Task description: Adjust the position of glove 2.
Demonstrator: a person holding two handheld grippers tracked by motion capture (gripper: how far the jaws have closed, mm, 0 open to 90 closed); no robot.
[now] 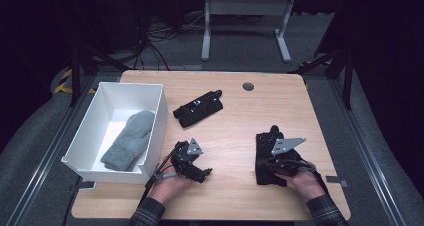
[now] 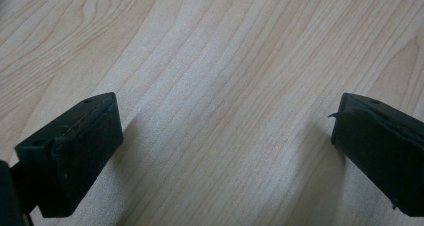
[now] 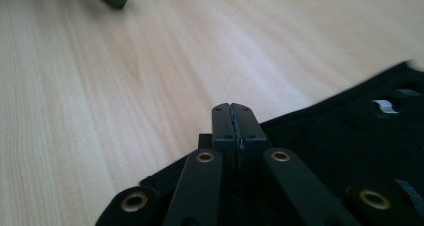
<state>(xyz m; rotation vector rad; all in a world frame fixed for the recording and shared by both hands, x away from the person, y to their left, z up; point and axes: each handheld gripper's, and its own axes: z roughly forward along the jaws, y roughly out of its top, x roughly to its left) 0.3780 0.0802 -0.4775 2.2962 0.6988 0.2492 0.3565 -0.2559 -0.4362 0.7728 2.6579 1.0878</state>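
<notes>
The right gripper [image 1: 278, 162], jaws pressed together, rests on the near black glove [image 1: 263, 158] lying directly beneath it, seemingly pinching its fabric, while the left gripper [image 2: 225, 146] waits spread wide over bare table [image 2: 210, 61] beside it.

High view overhead; gripper views near table [image 1: 235, 111].

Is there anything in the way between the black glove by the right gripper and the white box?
Yes, partly. The left gripper sits on the table roughly between the black glove under the right gripper and the white box. A second black glove lies farther back, off that line.
</notes>
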